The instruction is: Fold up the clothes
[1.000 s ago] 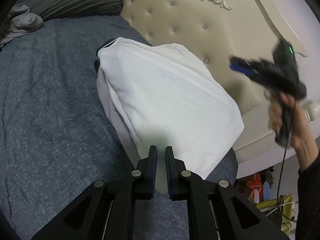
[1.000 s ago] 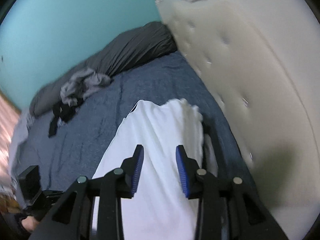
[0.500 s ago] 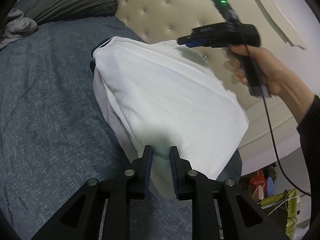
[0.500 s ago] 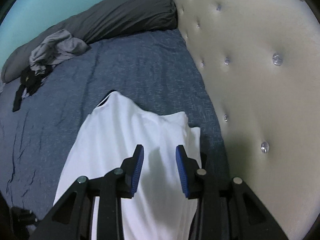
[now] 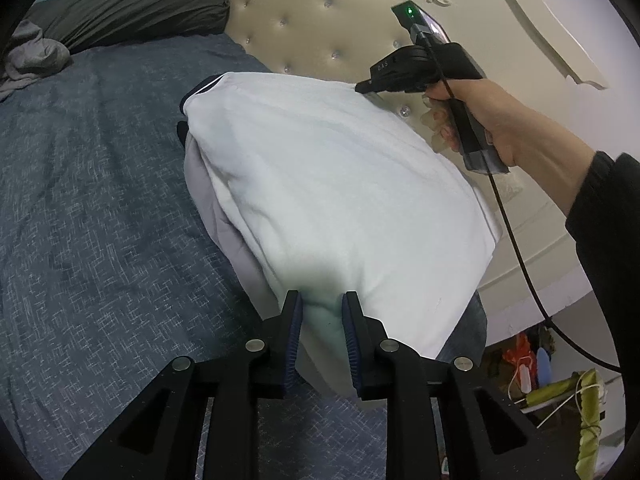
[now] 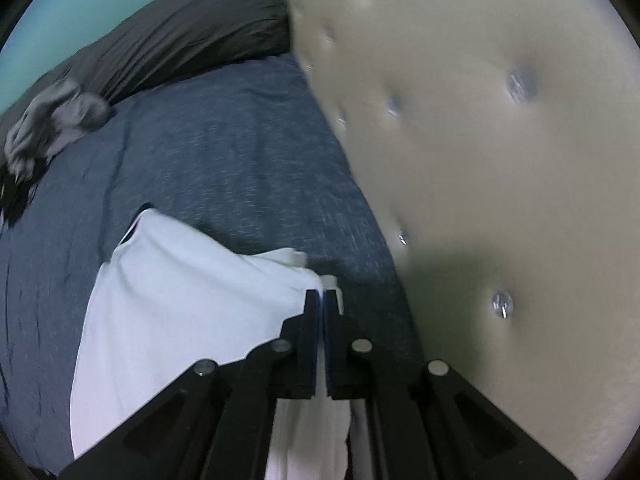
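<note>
Her left gripper (image 5: 320, 312) angles downward with jaws opening, while the right gripper (image 6: 322, 300), gripped by her bare hand (image 5: 492, 120), is pinched closed.

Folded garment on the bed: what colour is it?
White garment, dark trim at one corner; clearest in left wrist view.

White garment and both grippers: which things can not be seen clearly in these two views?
- White garment: its underside and the layers beneath, both views; its own top fold covers them.
- Right gripper, left wrist view: fingers hidden behind the garment's far edge.
- Right wrist view: motion blur smears the headboard.
</note>
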### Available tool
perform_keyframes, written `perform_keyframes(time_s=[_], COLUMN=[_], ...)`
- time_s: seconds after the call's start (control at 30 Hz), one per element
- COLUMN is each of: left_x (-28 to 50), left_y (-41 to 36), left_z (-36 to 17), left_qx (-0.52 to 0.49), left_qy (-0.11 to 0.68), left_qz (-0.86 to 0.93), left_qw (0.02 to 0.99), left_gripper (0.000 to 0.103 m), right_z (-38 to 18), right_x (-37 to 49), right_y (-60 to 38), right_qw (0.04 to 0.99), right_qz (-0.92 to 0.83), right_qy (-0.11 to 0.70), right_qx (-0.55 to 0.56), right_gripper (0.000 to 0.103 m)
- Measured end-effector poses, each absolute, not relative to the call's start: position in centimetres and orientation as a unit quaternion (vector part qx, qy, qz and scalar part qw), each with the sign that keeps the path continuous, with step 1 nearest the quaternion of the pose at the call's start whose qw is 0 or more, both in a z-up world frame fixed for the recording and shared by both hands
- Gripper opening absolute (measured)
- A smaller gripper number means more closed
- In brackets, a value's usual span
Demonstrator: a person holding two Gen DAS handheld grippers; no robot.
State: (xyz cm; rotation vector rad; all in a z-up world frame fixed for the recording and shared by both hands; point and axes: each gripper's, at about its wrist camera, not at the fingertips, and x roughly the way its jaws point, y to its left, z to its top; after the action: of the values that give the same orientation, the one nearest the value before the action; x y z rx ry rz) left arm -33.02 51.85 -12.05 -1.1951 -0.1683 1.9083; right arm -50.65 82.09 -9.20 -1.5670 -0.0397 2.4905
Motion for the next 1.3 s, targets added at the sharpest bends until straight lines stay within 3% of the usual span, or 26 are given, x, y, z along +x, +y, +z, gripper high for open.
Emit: perform_keyframes(time_s=[0.4, 0.6, 0.8, 1.03, 1.3], left_x=[-33.2, -33.1, -33.0, -32.9, -32.4], left_y=[51.7, 51.7, 51.7, 51.7, 51.5], left_z=[-12.1, -12.0, -11.9, -11.8, -11.6], left_qx=[-0.479, -0.479, -0.48, -0.481, -0.484], left_qy=[-0.067, -0.065, -0.06, -0.055, -0.051], left_qz=[0.764, 0.767, 0.77, 0.772, 0.775], left_qw=[0.428, 0.422, 0.417, 0.411, 0.403], left_gripper=[0.024, 0.025, 0.026, 0.026, 0.026], right_z=[-8.6, -5.9, -4.1, -5.1, -5.5], right_x=[-49.7, -47.0, -44.4, -42.5, -39.9], right_y=[84.4, 83.8, 85.3, 81.4, 82.9], right_qw=[0.076, 0.071, 0.049, -0.067, -0.008], right_qz=[0.854, 0.871, 0.884, 0.863, 0.86], right_qy=[0.074, 0.051, 0.097, 0.084, 0.095], right_qx=[-0.51, -0.484, -0.454, -0.494, -0.502], right_gripper=[0.004, 0.031, 0.031, 0.031, 0.031])
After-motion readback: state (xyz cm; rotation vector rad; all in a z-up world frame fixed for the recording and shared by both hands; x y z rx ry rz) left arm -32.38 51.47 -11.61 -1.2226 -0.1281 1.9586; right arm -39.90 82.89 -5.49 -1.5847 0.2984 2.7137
